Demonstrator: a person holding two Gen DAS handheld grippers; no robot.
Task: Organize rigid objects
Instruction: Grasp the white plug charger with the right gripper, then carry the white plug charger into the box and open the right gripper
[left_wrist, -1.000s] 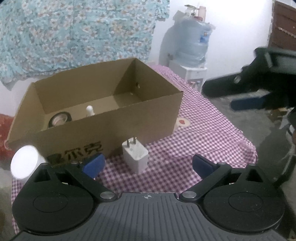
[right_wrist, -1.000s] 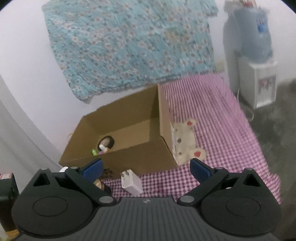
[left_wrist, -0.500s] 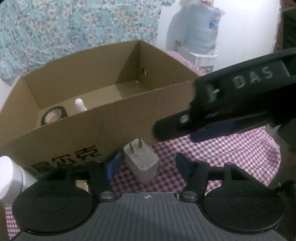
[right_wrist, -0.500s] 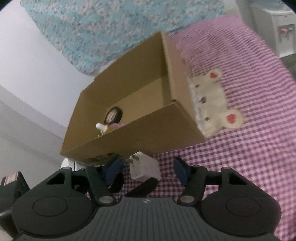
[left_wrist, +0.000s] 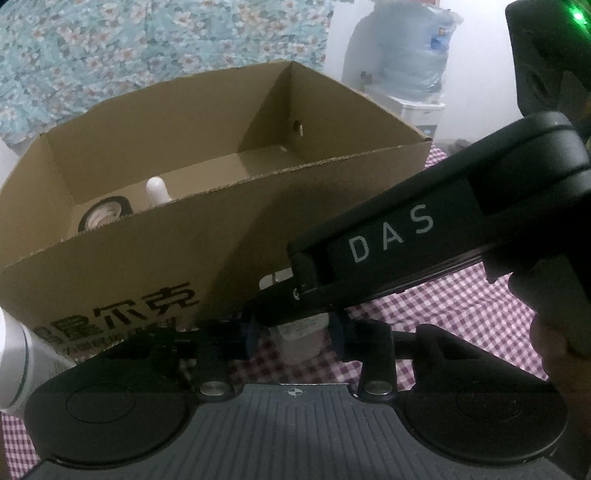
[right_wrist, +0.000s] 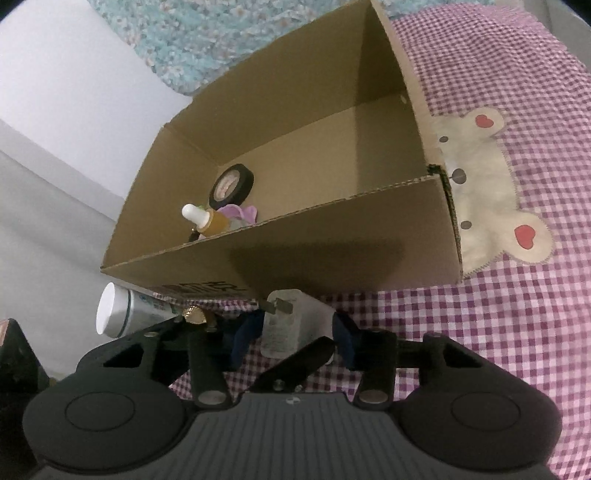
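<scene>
A white plug charger lies on the checked cloth just in front of the cardboard box. My right gripper has its blue pads on both sides of the charger and is shut on it. My left gripper is also closed around the same charger, though the right tool's black body crosses over it and hides much of it. The box holds a black tape roll, a dropper bottle and a pink item.
A white tube lies at the box's front left corner, with a small gold piece beside it. A bear patch is sewn on the cloth right of the box. A water jug stands behind on a white stand.
Both grippers moved in on the charger and closed from wide open to pinching it. The right tool swung across the left view and now covers the charger's top.
</scene>
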